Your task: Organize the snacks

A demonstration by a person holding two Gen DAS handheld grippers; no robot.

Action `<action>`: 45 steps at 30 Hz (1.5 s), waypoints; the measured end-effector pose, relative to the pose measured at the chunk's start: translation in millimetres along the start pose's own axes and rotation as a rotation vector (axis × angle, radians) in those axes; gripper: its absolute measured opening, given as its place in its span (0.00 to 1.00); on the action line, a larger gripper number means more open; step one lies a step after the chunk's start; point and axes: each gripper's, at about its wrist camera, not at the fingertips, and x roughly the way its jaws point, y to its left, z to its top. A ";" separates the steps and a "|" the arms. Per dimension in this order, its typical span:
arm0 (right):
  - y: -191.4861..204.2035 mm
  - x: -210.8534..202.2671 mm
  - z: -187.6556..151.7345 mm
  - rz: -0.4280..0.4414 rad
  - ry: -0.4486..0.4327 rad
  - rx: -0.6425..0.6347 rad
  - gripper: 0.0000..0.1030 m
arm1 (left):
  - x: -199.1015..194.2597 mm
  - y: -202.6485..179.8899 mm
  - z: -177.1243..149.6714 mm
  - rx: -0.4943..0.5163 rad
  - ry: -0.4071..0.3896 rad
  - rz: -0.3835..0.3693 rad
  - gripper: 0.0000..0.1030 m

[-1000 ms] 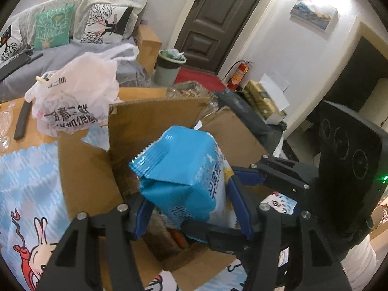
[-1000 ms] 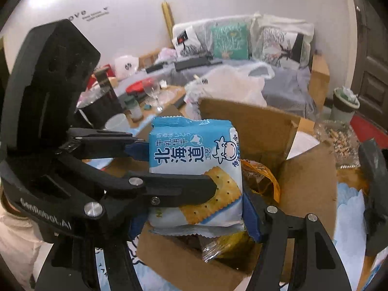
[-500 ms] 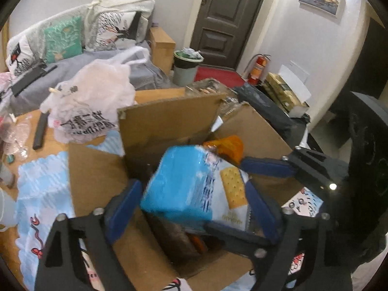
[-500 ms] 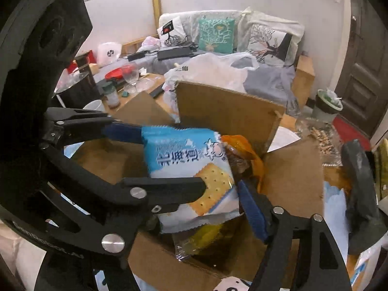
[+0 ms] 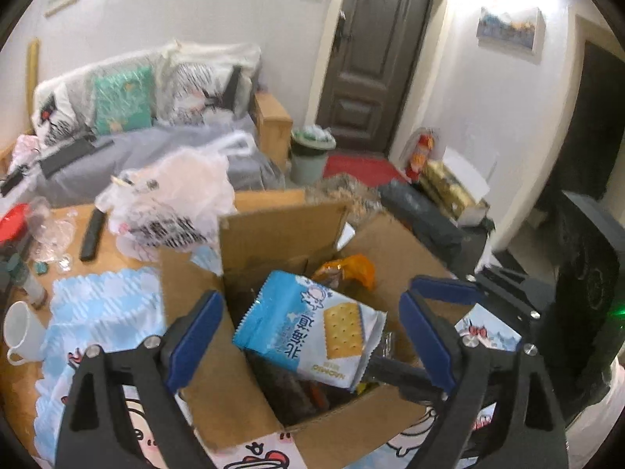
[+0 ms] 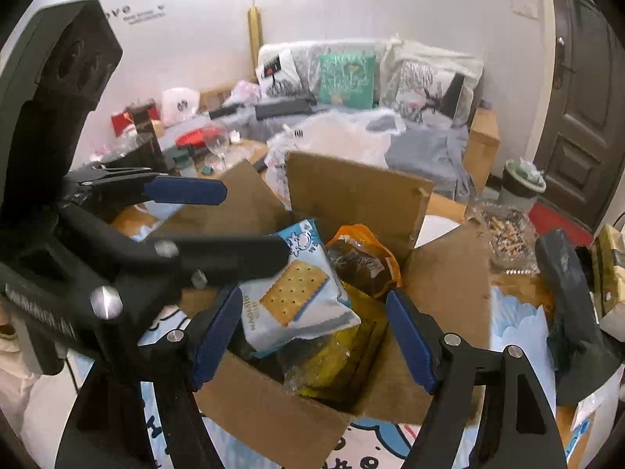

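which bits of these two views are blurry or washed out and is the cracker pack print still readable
Left wrist view: white plastic bag smeared by motion blur, ceiling glare top right, edges bent by fisheye. Right wrist view: the left gripper crossing the frame is soft; blue cracker pack sharp, biscuit picture clear, small lettering only partly legible.

The cardboard box [image 5: 250, 402] stands open from above, but its upright back flap [image 5: 277, 230] and splayed side flaps wall in the mouth. Inside, the blue cracker packet [image 5: 308, 324] lies tilted on top, an orange bag [image 5: 351, 269] behind it and yellow packets [image 6: 340, 355] beneath, leaving little room. Beyond the back flap, a white plastic bag [image 5: 172, 199] blocks the table. The left gripper [image 6: 242, 222] reaches across the box's left side.
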 end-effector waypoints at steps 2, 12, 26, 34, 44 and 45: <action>1.1 -16.4 -6.2 0.004 -0.059 -0.010 0.72 | -14.2 0.2 -3.4 -0.012 -0.051 0.023 0.96; 5.1 -104.9 -47.8 -0.051 -0.392 -0.018 0.96 | -73.5 -3.4 -47.7 -0.042 -0.292 0.238 0.99; 18.4 -129.4 -81.4 -0.106 -0.448 -0.076 1.00 | -76.8 -23.9 -85.6 -0.017 -0.304 0.291 0.99; 18.9 -131.7 -83.0 -0.106 -0.457 -0.074 1.00 | -76.6 -24.9 -86.5 -0.015 -0.299 0.298 0.99; 20.0 -133.1 -82.4 -0.102 -0.457 -0.075 1.00 | -79.2 -25.7 -88.9 -0.017 -0.301 0.305 0.99; 19.5 -132.9 -82.4 -0.103 -0.456 -0.076 1.00 | -79.1 -25.8 -88.6 -0.015 -0.301 0.306 0.99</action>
